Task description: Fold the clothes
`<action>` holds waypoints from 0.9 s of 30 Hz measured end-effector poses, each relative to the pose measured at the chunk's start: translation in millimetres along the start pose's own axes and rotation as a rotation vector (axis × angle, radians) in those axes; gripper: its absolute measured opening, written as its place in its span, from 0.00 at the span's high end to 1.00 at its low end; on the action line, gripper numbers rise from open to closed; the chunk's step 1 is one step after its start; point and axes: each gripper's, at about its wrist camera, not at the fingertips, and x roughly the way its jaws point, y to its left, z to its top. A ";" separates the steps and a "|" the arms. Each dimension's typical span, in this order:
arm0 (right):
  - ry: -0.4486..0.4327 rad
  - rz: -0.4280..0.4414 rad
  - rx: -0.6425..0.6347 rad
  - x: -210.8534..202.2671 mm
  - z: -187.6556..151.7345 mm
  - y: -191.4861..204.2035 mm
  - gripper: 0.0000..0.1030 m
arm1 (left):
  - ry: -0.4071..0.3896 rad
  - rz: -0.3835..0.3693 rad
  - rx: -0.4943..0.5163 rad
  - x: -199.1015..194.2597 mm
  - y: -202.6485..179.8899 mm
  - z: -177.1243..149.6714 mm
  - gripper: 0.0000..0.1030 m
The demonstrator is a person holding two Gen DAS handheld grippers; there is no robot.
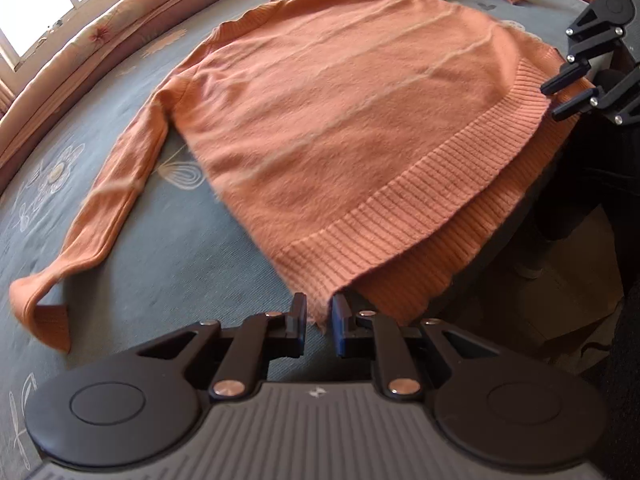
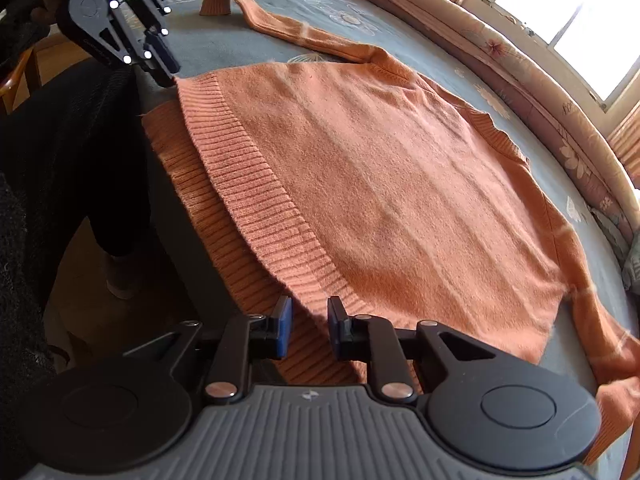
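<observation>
Lying flat on a blue floral bed (image 1: 168, 236), an orange sweater (image 1: 340, 120) has its ribbed hem at the edge, left gripper (image 1: 319, 322) fingers pinching one corner, right gripper (image 2: 307, 330) fingers parted over the other.

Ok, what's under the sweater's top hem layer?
Under the top hem a second ribbed layer of the sweater pokes out over the bed edge. Anything further under the body is covered.
</observation>
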 end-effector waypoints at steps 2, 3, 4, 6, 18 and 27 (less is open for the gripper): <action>-0.010 0.006 0.072 -3.9 -3.6 -11.0 0.67 | -0.014 0.043 -0.042 -3.8 8.5 0.1 0.85; -0.024 0.006 0.119 -6.2 -4.7 -17.3 0.66 | -0.026 0.048 -0.061 -3.9 10.8 2.5 0.85; -0.038 -0.002 0.169 -9.4 -6.3 -24.1 0.64 | -0.039 0.047 -0.079 -3.3 12.4 5.6 0.85; -0.054 -0.046 0.256 -14.4 -9.3 -36.7 0.59 | -0.064 0.038 -0.095 -0.8 11.7 13.2 0.85; 0.121 -0.291 0.214 -22.3 -62.8 -48.2 0.54 | -0.173 -0.084 0.113 26.5 -62.4 72.8 0.69; 0.177 -0.291 -0.090 9.9 -73.8 -32.5 0.55 | -0.122 -0.102 0.108 41.0 -70.6 84.1 0.69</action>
